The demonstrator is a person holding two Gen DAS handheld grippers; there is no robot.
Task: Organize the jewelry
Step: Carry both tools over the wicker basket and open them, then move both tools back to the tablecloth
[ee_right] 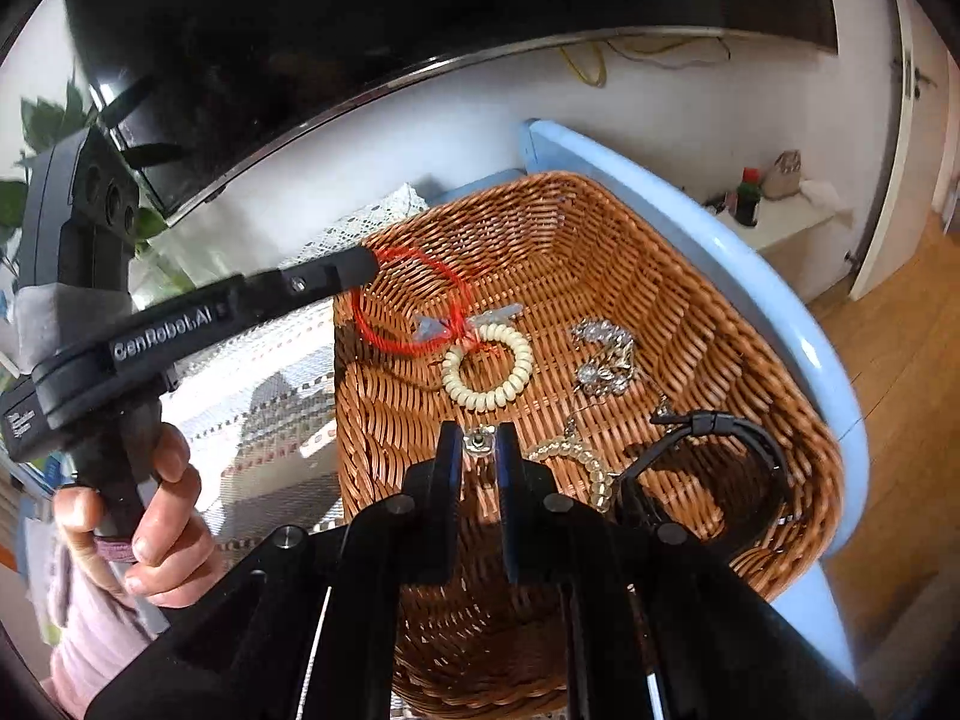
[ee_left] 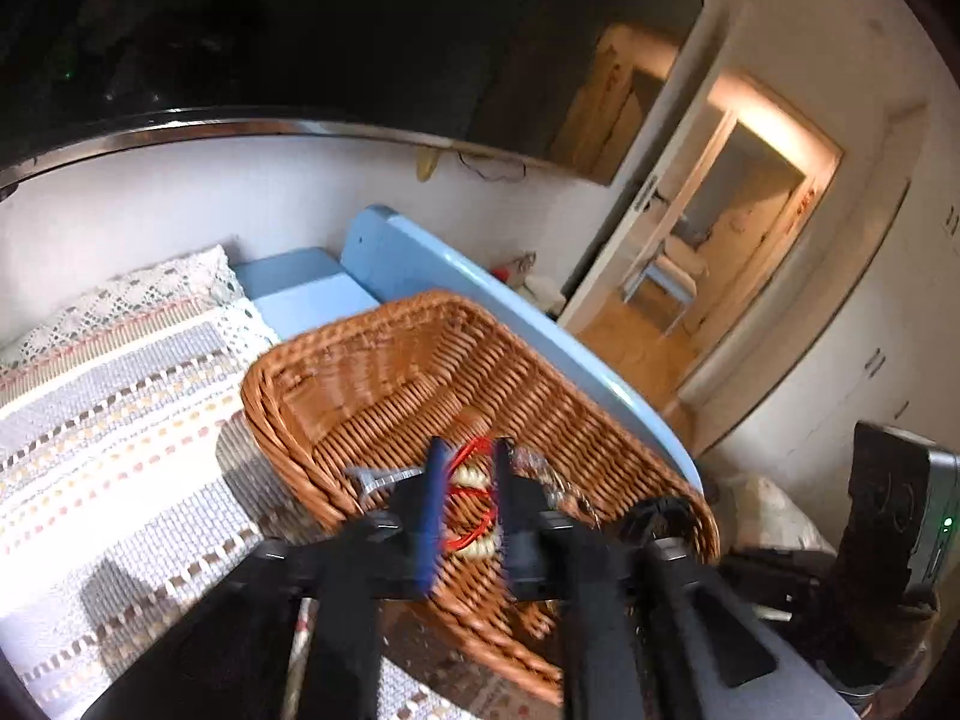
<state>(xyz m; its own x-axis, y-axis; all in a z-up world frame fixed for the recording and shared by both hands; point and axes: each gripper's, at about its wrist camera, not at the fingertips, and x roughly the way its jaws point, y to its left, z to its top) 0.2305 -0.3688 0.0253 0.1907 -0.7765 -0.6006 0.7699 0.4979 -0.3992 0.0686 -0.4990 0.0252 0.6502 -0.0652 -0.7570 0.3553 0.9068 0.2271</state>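
A brown wicker basket [ee_right: 690, 276] holds jewelry: a red cord necklace [ee_right: 414, 288], a cream coil bracelet [ee_right: 489, 366], a silver sparkly piece [ee_right: 603, 354], a pale bead bracelet [ee_right: 582, 462] and a black watch [ee_right: 720, 432]. My left gripper [ee_right: 366, 264] reaches over the basket's left rim, and the red cord hangs from its tips. In the left wrist view the left gripper [ee_left: 468, 462] stands narrowly apart with the red cord [ee_left: 474, 492] between the fingers above the basket [ee_left: 420, 348]. My right gripper [ee_right: 479, 438] hovers low over the basket floor, nearly shut around a small silver stud [ee_right: 478, 443].
The basket sits on a striped woven cloth [ee_left: 108, 420] over a light blue table [ee_right: 750, 276]. A dark TV screen [ee_right: 360, 18] hangs on the white wall behind. An open doorway [ee_left: 738, 228] lies to the right. A plant [ee_right: 36, 132] stands at far left.
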